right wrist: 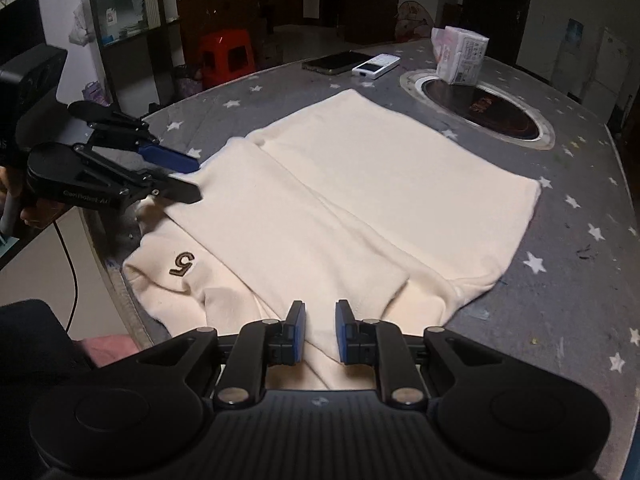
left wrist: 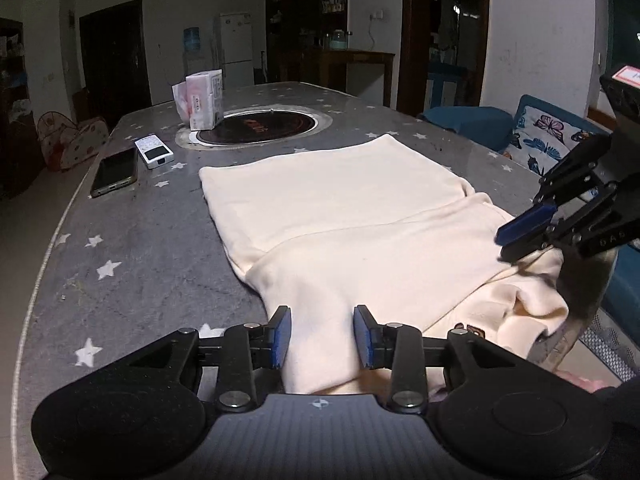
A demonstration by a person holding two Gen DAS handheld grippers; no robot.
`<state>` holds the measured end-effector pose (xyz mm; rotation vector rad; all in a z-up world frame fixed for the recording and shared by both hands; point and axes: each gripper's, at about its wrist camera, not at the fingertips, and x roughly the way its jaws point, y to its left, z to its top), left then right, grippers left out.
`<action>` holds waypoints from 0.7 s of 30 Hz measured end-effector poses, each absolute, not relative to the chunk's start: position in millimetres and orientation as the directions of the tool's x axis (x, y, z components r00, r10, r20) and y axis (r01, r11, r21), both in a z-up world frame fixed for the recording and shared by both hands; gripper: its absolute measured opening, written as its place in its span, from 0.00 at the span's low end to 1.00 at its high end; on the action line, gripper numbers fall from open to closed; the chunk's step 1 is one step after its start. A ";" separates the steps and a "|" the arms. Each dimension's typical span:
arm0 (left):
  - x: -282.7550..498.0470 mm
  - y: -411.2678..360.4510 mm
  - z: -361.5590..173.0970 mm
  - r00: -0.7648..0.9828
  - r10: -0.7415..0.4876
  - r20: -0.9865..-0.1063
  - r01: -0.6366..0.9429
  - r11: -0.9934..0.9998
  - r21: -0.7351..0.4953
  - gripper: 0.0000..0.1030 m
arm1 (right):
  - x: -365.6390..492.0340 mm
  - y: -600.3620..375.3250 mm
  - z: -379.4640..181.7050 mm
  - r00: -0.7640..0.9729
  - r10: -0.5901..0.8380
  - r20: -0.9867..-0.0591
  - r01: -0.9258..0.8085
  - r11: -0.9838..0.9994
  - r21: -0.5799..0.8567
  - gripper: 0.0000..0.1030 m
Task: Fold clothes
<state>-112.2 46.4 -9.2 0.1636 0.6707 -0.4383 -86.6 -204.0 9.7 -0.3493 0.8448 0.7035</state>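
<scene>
Cream-coloured soft fabric garment (left wrist: 360, 216) lies spread on the grey star-patterned bench (left wrist: 140, 240), partly folded, with one layer turned over along its length and its near end hanging over the bench edge (a small dark embroidered mark (right wrist: 182, 264) shows near that edge in the right wrist view).

The left tool (left wrist: 322, 336) hovers at the near edge of the cloth. Its blue pads stand apart with a fold of fabric running between them, and they do not seem to press on it, so it reads as released.

The right tool (right wrist: 320, 330) sits at the opposite near corner. Its pads are closer together with a ridge of cloth between them. Whether they actually pinch the fabric I cannot tell.

Each tool shows in the other's view at the side of the garment, just above its near edge.

Farther back on the bench are a dark smartphone (left wrist: 115, 172), a small white device (left wrist: 154, 151), a wrapped pack of tissues (left wrist: 204, 100) and a round dark inset plate (left wrist: 256, 128), all well apart from the garment's far hem.
</scene>
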 end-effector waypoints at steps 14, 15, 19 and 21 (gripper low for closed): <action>-80.0 35.5 -2.5 0.693 -0.406 -0.596 0.438 0.894 -0.099 0.35 | -79.4 -205.8 12.9 0.493 0.439 -0.751 -0.657 0.754 0.009 0.14; -77.5 36.8 -5.2 0.687 -0.400 -0.607 0.432 0.896 -0.101 0.35 | -76.6 -206.1 9.3 0.489 0.432 -0.758 -0.653 0.758 0.012 0.14; -79.1 40.8 -7.8 0.680 -0.392 -0.620 0.433 0.897 -0.093 0.35 | -73.1 -209.3 4.0 0.481 0.427 -0.766 -0.648 0.762 0.018 0.14; -84.2 40.2 -4.2 0.681 -0.397 -0.615 0.448 0.891 -0.078 0.35 | -73.8 -212.0 7.7 0.489 0.435 -0.756 -0.648 0.761 0.019 0.14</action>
